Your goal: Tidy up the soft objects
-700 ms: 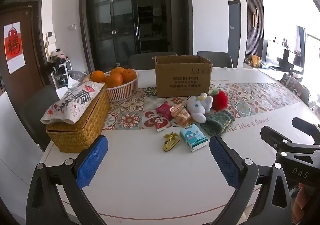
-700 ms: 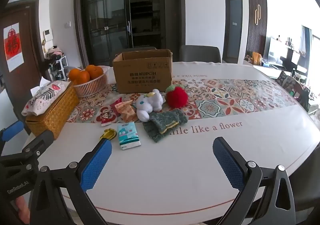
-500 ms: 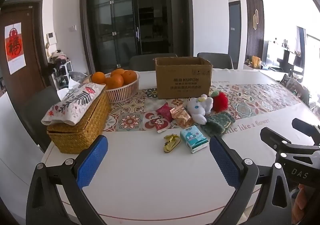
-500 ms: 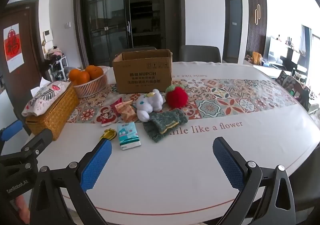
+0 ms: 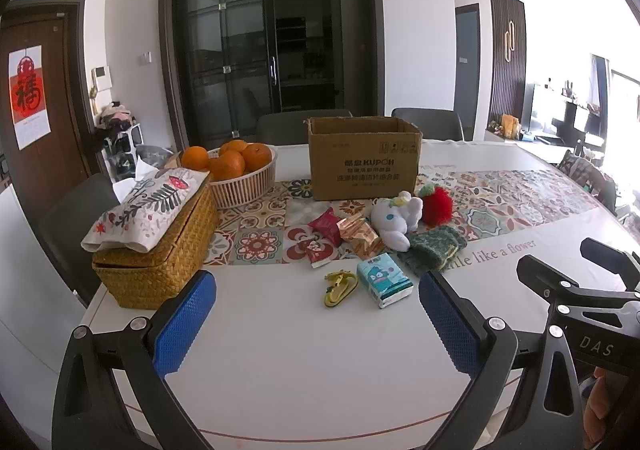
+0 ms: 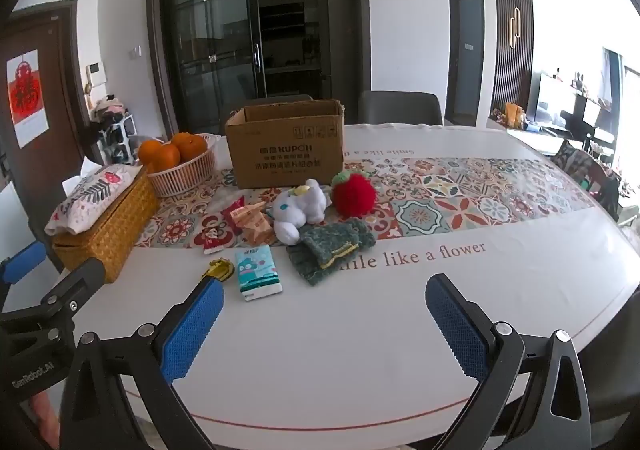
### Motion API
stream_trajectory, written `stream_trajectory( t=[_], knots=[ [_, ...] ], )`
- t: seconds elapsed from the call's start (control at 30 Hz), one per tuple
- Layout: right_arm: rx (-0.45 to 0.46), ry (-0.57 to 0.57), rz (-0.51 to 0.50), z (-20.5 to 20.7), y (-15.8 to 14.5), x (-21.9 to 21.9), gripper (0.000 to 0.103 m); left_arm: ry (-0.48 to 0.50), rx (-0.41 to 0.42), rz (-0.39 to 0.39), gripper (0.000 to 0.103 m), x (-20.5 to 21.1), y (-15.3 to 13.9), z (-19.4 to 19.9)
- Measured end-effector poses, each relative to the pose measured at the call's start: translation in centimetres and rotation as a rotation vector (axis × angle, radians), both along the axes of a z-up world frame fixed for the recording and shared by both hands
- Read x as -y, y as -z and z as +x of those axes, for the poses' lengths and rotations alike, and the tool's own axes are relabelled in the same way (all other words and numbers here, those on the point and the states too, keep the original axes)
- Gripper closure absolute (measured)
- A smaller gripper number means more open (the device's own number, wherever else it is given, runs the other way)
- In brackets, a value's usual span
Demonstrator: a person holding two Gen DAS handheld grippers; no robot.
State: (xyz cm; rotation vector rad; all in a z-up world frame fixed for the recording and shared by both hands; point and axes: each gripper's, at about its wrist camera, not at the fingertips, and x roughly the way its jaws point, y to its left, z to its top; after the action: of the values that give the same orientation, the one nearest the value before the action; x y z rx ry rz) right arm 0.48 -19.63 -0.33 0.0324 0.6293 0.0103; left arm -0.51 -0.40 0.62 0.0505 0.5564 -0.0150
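Observation:
A white plush toy (image 6: pixel 301 209) lies on the patterned runner beside a red fuzzy ball (image 6: pixel 354 193), with a green knitted piece (image 6: pixel 331 248) just in front of them. An open cardboard box (image 6: pixel 286 144) stands behind. In the left wrist view the same plush toy (image 5: pixel 397 216), red ball (image 5: pixel 437 206), knitted piece (image 5: pixel 432 251) and box (image 5: pixel 364 159) show. My left gripper (image 5: pixel 318 320) and right gripper (image 6: pixel 320 324) hover open over the near table edge, well short of the objects, nothing between their fingers.
Snack packets (image 5: pixel 343 236), a tissue pack (image 5: pixel 383 285) and a yellow trinket (image 5: pixel 339 288) lie near the soft things. A wicker box (image 5: pixel 158 250) with a tissue cover and a basket of oranges (image 5: pixel 236 174) stand left. Chairs ring the white table (image 6: pixel 360 330).
The left wrist view has dipped slightly, so the objects sit a little lower in the frame. The right wrist view is unchanged, and both grippers stay open.

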Motion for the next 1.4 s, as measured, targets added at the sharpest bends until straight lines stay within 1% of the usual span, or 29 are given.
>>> stream_trajectory(
  t=[0.5,1.4],
  knots=[
    [0.001,-0.001,0.002,-0.06,-0.08,0.01,0.001,0.008,-0.004,-0.008,0.0,0.12,-0.09,0.0],
    [0.003,0.0,0.003,-0.03,-0.06,0.11,0.001,0.008,0.005,0.001,0.0,0.03,-0.27,-0.11]
  ],
)
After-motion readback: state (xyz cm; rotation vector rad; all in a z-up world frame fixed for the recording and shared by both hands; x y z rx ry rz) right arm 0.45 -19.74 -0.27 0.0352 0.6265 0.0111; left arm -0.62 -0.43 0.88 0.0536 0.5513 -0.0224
